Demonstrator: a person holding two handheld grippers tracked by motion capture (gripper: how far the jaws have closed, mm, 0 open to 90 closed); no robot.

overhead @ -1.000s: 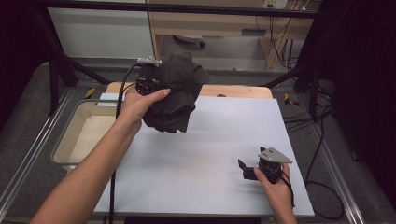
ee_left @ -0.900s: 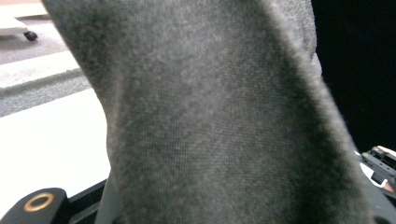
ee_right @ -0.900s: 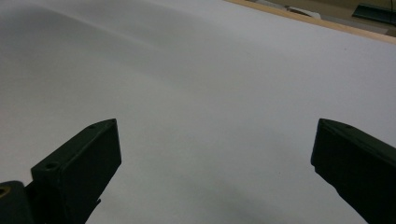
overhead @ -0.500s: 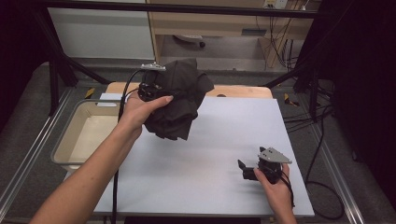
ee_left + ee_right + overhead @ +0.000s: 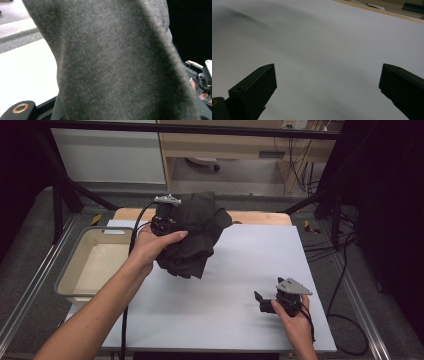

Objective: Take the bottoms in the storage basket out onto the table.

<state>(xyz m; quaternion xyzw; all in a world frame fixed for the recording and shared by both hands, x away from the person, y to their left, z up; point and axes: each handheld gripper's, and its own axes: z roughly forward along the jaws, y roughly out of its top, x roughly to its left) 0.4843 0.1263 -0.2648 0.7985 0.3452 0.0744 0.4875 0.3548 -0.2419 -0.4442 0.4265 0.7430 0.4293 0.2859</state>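
Left gripper [image 5: 172, 222], jaws clamped on a bunched dark cloth [image 5: 195, 235] held above the far left of the pale table sheet [image 5: 240, 270], beside a beige tray [image 5: 75, 275]; right gripper [image 5: 262, 302], jaws spread wide and empty, resting near the sheet's front right; no legible writing.
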